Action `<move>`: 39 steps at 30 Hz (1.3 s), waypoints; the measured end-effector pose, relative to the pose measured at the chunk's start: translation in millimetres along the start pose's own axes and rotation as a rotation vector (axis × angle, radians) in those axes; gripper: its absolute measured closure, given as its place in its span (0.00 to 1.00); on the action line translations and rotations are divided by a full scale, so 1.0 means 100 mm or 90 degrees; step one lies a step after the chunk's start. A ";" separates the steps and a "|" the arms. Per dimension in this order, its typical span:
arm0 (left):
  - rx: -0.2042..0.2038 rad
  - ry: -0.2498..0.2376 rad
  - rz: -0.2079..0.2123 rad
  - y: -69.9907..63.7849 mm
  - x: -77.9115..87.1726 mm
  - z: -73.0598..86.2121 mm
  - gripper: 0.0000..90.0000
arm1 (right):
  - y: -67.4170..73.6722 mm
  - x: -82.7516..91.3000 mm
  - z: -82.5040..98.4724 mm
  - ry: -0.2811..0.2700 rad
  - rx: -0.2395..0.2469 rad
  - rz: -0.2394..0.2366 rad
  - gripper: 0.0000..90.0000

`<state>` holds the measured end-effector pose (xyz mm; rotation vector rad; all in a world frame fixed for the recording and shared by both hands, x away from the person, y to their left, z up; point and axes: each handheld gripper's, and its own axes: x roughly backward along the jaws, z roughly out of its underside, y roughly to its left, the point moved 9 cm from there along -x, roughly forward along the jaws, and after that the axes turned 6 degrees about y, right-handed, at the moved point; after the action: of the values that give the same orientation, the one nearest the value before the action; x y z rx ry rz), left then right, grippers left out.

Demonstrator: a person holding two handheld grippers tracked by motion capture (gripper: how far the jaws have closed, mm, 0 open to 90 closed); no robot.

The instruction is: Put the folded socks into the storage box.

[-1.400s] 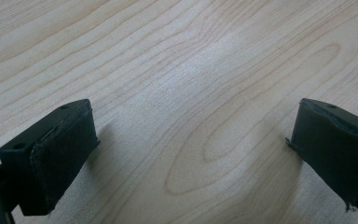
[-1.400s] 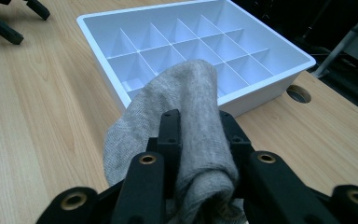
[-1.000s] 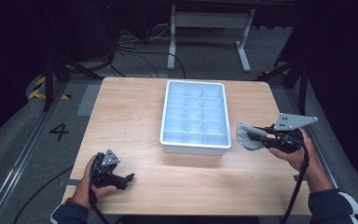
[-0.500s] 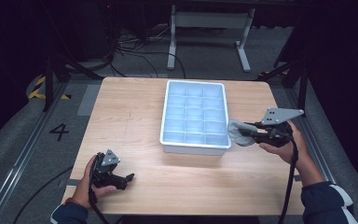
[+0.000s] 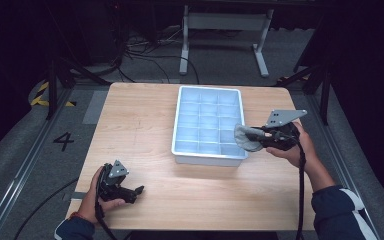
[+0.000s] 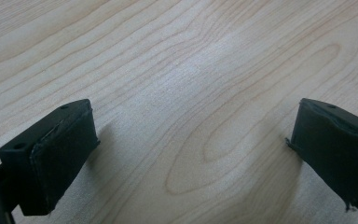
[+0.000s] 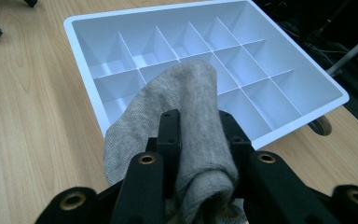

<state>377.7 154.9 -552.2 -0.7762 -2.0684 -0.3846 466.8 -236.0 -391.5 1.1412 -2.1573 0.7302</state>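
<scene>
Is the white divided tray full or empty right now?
Empty: the tray's visible compartments hold nothing; the grey cloth hangs over its near edge.

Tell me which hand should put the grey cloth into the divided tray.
Right. The right gripper already has its jaws shut on the grey cloth at the near right corner of the white tray. The left gripper rests open on the table, well short of it.

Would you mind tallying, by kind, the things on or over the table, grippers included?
Grippers: 2, the left gripper resting open on the table, the right gripper shut on the cloth.
Divided white trays: 1, the tray.
Grey cloths: 1, the cloth, held over the tray's near right corner.
Total: 4
</scene>
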 end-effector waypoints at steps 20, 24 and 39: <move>0.000 0.001 0.000 0.00 0.00 0.00 0.01 | -0.13 -0.48 -0.05 0.072 0.003 0.009 0.83; 0.000 0.000 0.000 0.00 0.00 0.00 0.01 | -0.15 -0.57 -0.05 0.094 0.013 0.011 0.83; 0.000 0.000 0.000 0.00 0.00 0.00 0.01 | -0.22 -0.92 0.03 0.195 0.038 0.005 0.83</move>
<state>377.7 155.0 -552.2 -0.7765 -2.0679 -0.3850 527.2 -199.4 -454.6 0.9796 -1.8943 0.9145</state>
